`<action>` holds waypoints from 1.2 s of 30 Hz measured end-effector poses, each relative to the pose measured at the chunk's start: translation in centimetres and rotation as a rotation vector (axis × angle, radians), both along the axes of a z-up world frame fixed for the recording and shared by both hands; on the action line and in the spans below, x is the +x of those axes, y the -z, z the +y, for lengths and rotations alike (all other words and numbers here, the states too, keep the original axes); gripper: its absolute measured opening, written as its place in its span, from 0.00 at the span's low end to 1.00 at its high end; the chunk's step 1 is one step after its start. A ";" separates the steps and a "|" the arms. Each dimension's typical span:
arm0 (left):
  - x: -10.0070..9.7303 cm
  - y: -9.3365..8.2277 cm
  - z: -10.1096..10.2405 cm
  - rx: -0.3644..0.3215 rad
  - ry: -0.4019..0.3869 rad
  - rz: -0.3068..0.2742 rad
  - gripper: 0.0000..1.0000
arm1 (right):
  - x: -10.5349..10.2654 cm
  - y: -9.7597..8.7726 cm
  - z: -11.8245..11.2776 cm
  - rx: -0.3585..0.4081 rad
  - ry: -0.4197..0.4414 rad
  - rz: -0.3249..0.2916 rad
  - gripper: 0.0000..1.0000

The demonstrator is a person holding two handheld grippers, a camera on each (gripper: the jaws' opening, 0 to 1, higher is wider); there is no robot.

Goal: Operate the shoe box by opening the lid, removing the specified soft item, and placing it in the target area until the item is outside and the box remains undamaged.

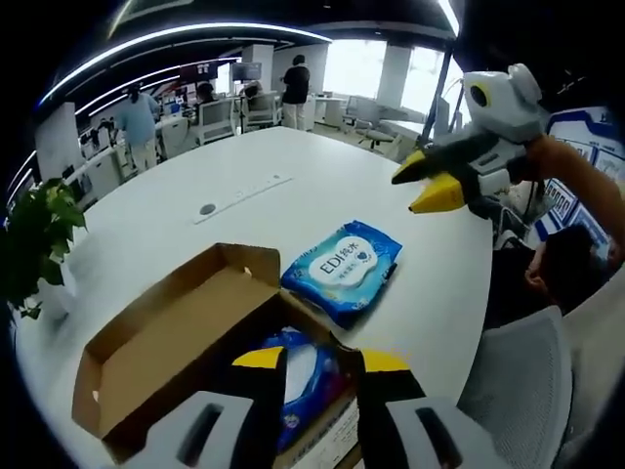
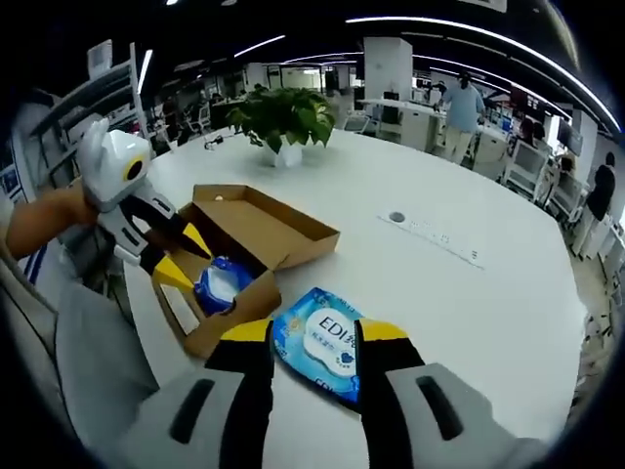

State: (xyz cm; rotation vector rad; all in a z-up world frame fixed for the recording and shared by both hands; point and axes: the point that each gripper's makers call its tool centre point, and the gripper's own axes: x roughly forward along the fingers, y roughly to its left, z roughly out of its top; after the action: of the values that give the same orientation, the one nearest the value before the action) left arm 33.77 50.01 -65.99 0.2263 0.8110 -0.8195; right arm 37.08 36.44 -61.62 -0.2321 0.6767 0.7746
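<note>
1. The potted plant stands at the far left of the left gripper view, on the white table and well apart from the work.
2. The shoe box lies open next to it, its cardboard lid folded back flat; inside, a second wipes pack rests at the near end of the box.
3. The left gripper hovers right over that boxed pack with its jaws spread and nothing between them. In the right gripper view it comes in from the left, its yellow tips at the box opening.
4. The blue wet-wipes pack lies flat on the table just beside the box, already outside it.
5. The right gripper is held above that outer pack, jaws apart and empty; in the left gripper view it hangs in the air to the right, clear of the table.
6. Handling, as a judgement — the pack looks light, soft and glossy, so it will sag and may slip. Pinch it across a short edge or the sealed end seam rather than the bulging middle, and lift straight up so the thin cardboard walls are not dragged or torn.
</note>
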 end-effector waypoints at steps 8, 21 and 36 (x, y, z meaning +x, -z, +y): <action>-0.6 0.5 2.5 0.013 0.018 -0.010 0.26 | 0.0 0.3 2.7 -0.007 -0.081 -0.014 0.30; -1.5 2.5 4.6 0.060 0.074 -0.014 0.22 | -0.8 1.4 7.1 -0.035 -0.246 -0.056 0.28; -1.0 3.7 4.1 0.082 0.213 -0.027 0.19 | -1.0 4.3 10.2 -0.100 -0.361 -0.045 0.22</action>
State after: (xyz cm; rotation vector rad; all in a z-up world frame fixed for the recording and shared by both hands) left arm 32.77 54.14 -69.73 0.4003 0.8051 -0.9816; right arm 36.08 46.68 -65.91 -0.4700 0.6392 1.0781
